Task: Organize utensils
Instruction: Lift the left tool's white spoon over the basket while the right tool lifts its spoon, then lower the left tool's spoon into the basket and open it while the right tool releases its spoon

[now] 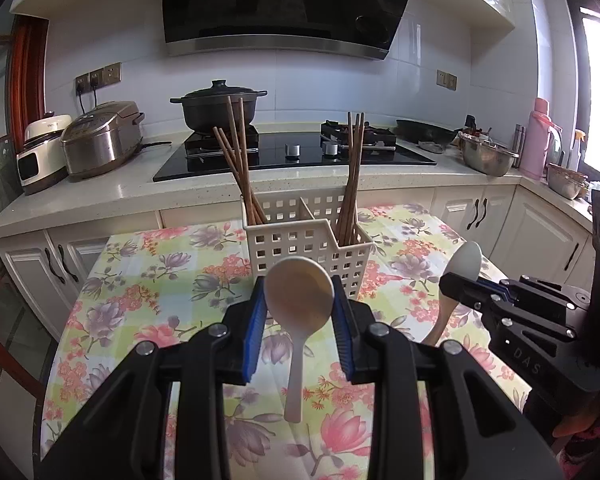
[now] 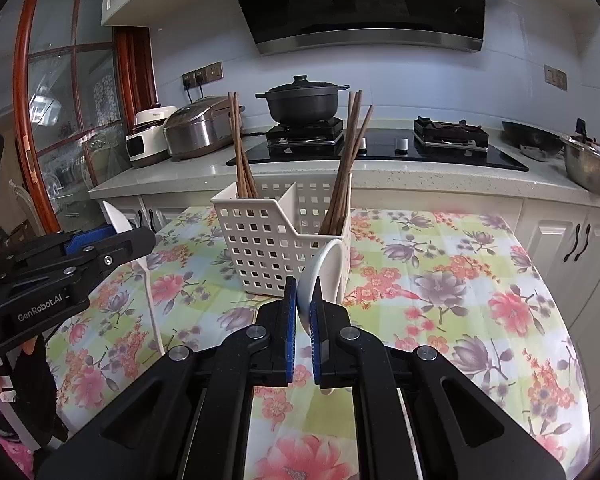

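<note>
A white slotted utensil basket (image 1: 306, 240) (image 2: 268, 240) stands on the flowered table, with brown chopsticks (image 1: 236, 160) (image 2: 346, 168) upright in its two back compartments. My left gripper (image 1: 299, 294) is shut on the bowl of a white spoon (image 1: 299, 300), handle hanging down, just in front of the basket. My right gripper (image 2: 303, 300) is shut on the bowl of a second white spoon (image 2: 320, 276), held edge-on close to the basket's front right corner. The right gripper (image 1: 460, 284) with its spoon (image 1: 466, 258) shows at the right of the left wrist view; the left gripper (image 2: 132, 236) shows at the left of the right wrist view.
The table with its flowered cloth (image 1: 160, 280) (image 2: 460, 280) stands against a white counter (image 1: 100, 196) holding rice cookers (image 1: 100, 140), a black hob (image 1: 296, 152) with a black pot (image 1: 220, 108), and steel bowls (image 1: 486, 156).
</note>
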Motion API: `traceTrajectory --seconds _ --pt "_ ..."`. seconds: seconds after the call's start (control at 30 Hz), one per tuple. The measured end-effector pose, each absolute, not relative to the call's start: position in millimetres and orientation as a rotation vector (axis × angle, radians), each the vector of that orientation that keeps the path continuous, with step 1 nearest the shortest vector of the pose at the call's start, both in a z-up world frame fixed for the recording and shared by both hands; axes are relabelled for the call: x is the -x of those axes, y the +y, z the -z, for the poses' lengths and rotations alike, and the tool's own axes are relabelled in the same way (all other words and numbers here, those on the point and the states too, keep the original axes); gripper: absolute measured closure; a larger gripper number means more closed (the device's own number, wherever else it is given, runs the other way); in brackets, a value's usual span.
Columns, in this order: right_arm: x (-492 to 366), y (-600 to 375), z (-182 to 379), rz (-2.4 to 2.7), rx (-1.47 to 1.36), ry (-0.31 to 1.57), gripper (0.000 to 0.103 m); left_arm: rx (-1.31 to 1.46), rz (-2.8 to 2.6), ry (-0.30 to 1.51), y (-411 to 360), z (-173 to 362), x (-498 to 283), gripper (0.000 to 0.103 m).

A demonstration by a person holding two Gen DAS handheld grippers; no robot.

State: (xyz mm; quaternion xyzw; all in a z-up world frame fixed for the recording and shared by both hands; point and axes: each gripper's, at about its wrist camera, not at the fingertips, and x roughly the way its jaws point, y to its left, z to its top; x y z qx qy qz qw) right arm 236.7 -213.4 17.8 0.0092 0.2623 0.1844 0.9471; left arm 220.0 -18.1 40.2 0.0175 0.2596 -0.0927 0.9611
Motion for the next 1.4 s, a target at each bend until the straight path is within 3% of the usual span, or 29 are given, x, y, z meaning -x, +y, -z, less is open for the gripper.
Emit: traceTrajectory --seconds 0.63,1.4 --pt "-262.3 -201.4 -35.1 -0.398 0.028 0.523 0.096 -0.038 0.181 0.520 -19.2 -52.6 -243.0 0.073" --pt "-327.7 -196.8 -98.4 -0.445 0.007 0.486 0.096 0.014 0.162 0.440 -11.6 -149.7 -319.5 0.073"
